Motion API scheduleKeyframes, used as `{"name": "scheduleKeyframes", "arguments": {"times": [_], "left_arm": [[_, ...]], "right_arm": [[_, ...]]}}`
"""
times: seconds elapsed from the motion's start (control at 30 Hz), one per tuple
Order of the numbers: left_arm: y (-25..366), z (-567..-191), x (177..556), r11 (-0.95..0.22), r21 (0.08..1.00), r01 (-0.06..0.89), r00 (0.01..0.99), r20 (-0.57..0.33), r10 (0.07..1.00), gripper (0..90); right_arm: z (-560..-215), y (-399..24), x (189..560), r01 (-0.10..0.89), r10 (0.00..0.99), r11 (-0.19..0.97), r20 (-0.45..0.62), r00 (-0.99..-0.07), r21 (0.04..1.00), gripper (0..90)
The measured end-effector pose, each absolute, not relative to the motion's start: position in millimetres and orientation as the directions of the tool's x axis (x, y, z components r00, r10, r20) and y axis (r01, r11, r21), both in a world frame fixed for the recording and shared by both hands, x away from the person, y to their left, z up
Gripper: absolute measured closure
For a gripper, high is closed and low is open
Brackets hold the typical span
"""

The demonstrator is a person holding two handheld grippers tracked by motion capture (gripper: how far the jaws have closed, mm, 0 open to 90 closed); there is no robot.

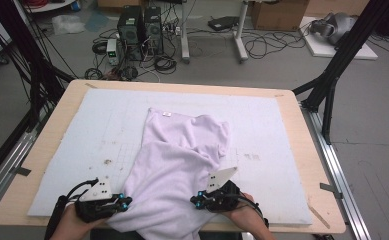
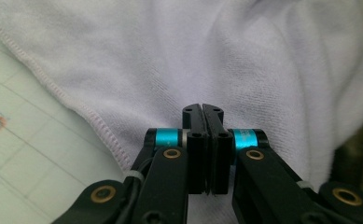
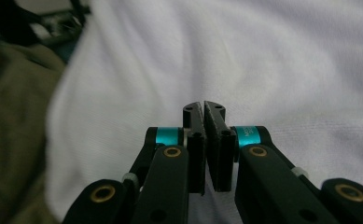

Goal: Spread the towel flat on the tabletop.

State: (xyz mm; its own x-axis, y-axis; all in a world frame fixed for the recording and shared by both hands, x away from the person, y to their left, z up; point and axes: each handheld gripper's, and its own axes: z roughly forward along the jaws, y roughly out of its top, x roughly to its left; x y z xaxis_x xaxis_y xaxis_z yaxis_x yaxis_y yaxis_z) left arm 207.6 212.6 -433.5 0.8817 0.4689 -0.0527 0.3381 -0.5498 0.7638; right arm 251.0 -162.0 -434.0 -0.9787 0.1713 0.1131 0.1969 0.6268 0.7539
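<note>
Your left gripper (image 1: 124,202) is clamped on the near left edge of the crumpled pale lilac terry towel (image 1: 174,165); your right gripper (image 1: 198,199) is pinched shut on its near right side. The towel's length runs away from you across the white gridded mat (image 1: 82,140), so I'd draw both corners evenly.

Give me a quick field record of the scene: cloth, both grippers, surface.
cloth: white towel, crumpled and partly folded, near edge hanging over the table's front
left gripper: jaws shut, at the towel's near left edge
right gripper: jaws shut, at the towel's near right side
grip: cloth between the jaws not discernible
surface: pale gridded mat on a wooden table
</note>
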Motion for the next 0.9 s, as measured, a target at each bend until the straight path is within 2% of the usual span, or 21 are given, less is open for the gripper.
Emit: {"name": "scheduleKeyframes", "arguments": {"times": [0.07, 0.1, 0.17, 0.4, 0.53, 0.6, 0.63, 0.7, 0.73, 0.9], "left_arm": [[214.0, -430.1, 201.1, -0.547, 0.771, 0.327, 0.892, -0.061, 0.447, 87.6], [214.3, -428.7, 200.1, -0.541, 0.777, 0.32, 0.898, -0.066, 0.436, 86.2], [214.1, -423.7, 202.3, -0.541, 0.782, 0.31, 0.897, -0.052, 0.439, 76.6], [210.3, -420.8, 245.6, -0.501, 0.809, 0.306, 0.86, -0.009, 0.51, 70.8], [200.4, -434.5, 273.9, -0.518, 0.783, 0.345, 0.851, -0.027, 0.525, 64.0], [193.8, -442.0, 282.7, -0.538, 0.764, 0.356, 0.855, -0.034, 0.518, 64.3], [191.4, -445.0, 285.0, -0.543, 0.761, 0.355, 0.857, -0.033, 0.514, 67.4], [190.3, -445.0, 285.8, -0.537, 0.764, 0.358, 0.857, -0.041, 0.513, 79.9], [190.0, -444.0, 285.0, -0.549, 0.757, 0.354, 0.863, -0.037, 0.504, 84.7], [195.0, -443.1, 269.9, -0.558, 0.756, 0.342, 0.867, -0.025, 0.498, 87.6]], "right_arm": [[-428.6, -164.9, 244.8, 0.182, 0.122, 0.598, 0.136, -0.983, 0.78, 84.7], [-425.7, -167.2, 243.4, 0.183, 0.118, 0.585, 0.141, -0.983, 0.79, 80.7], [-420.5, -173.6, 245.3, 0.191, 0.156, 0.581, 0.122, -0.98, 0.791, 75.2], [-425.4, -194.0, 273.6, 0.244, 0.328, 0.583, 0.05, -0.943, 0.775, 64.9], [-435.3, -190.7, 287.3, 0.263, 0.344, 0.615, 0.046, -0.938, 0.744, 65.3], [-439.2, -187.7, 290.7, 0.273, 0.343, 0.622, 0.058, -0.938, 0.734, 68.4], [-440.7, -186.6, 291.7, 0.273, 0.343, 0.624, 0.058, -0.938, 0.732, 72.3], [-441.9, -185.9, 292.8, 0.261, 0.335, 0.626, 0.049, -0.941, 0.735, 83.4], [-442.3, -186.0, 293.4, 0.261, 0.322, 0.63, 0.059, -0.945, 0.731, 85.8], [-440.0, -185.7, 288.1, 0.245, 0.307, 0.639, 0.051, -0.95, 0.729, 87.4]]}}
